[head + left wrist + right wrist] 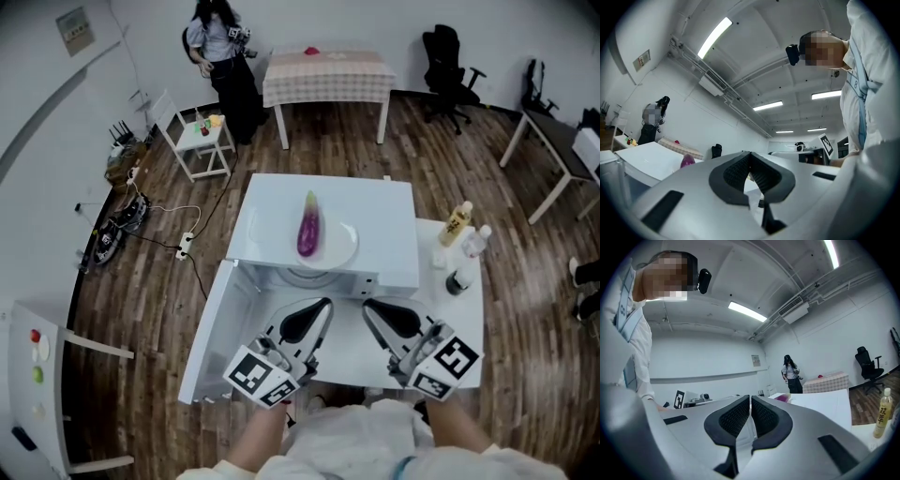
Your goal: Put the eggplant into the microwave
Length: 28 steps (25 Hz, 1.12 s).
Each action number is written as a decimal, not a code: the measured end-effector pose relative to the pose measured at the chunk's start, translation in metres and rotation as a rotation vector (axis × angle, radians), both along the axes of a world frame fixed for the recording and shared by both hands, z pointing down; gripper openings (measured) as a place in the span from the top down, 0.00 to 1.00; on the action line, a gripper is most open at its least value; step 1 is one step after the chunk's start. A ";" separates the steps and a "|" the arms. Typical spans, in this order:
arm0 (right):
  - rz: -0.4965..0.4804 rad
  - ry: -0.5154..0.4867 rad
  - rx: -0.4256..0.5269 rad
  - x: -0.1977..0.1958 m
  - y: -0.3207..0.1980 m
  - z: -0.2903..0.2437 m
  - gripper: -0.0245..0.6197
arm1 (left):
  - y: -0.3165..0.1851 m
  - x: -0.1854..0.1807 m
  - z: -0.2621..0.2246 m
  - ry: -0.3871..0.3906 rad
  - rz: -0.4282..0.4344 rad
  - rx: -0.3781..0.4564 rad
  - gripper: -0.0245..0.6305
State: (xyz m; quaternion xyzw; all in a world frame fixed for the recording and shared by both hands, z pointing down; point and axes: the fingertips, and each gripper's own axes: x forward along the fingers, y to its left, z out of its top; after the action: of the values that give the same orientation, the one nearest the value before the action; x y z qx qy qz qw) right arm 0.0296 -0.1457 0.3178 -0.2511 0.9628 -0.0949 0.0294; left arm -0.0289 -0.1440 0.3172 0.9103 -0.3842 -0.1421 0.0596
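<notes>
Head view puts you at the very start of the job: the eggplant [307, 230] lies lengthwise on a white plate [345, 248], and that plate sits on top of the microwave [375, 211], not inside it. One thing is in your favour: the microwave door [214, 323] hangs wide open to your left. The round turntable [309, 277] shows just under the front edge, bare as far as you can see. Your left gripper [317, 314] and right gripper [375, 314] hover side by side in front of the opening, nearer to you than the eggplant and apart from it. Both are closed, pad against pad, with nothing between them; each gripper view shows the ribbed pads meeting and only the room beyond. So nothing is in hand yet. By my reading, nearly all of the task is left: open a gripper, reach to the top of the microwave, take hold of the eggplant, bring it down and set it on the turntable.
</notes>
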 end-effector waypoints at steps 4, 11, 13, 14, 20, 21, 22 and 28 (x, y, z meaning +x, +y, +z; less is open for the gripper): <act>-0.004 -0.008 -0.010 0.003 -0.006 0.003 0.91 | -0.016 -0.008 0.005 -0.048 -0.058 -0.012 0.96; -0.010 -0.020 -0.026 0.007 -0.009 0.009 0.91 | -0.045 -0.024 0.012 -0.118 -0.159 -0.046 0.96; -0.014 -0.022 -0.032 0.008 -0.010 0.011 0.91 | -0.053 -0.026 0.014 -0.135 -0.184 -0.054 0.95; -0.015 -0.024 -0.034 0.009 -0.010 0.012 0.91 | -0.057 -0.027 0.015 -0.141 -0.197 -0.058 0.94; -0.012 -0.040 -0.046 0.015 -0.016 0.015 0.91 | -0.080 -0.034 0.025 -0.199 -0.272 -0.098 0.81; -0.012 -0.041 -0.047 0.017 -0.017 0.016 0.91 | -0.084 -0.035 0.029 -0.211 -0.289 -0.105 0.79; -0.012 -0.042 -0.049 0.018 -0.017 0.017 0.91 | -0.088 -0.037 0.033 -0.225 -0.306 -0.114 0.76; -0.016 -0.049 -0.061 0.020 -0.021 0.019 0.91 | -0.111 -0.047 0.050 -0.306 -0.386 -0.186 0.61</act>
State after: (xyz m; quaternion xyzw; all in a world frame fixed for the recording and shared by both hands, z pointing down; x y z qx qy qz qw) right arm 0.0493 -0.1668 0.3363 -0.2417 0.9605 -0.1304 0.0445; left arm -0.0763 -0.2548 0.3670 0.8216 -0.5668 0.0245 0.0560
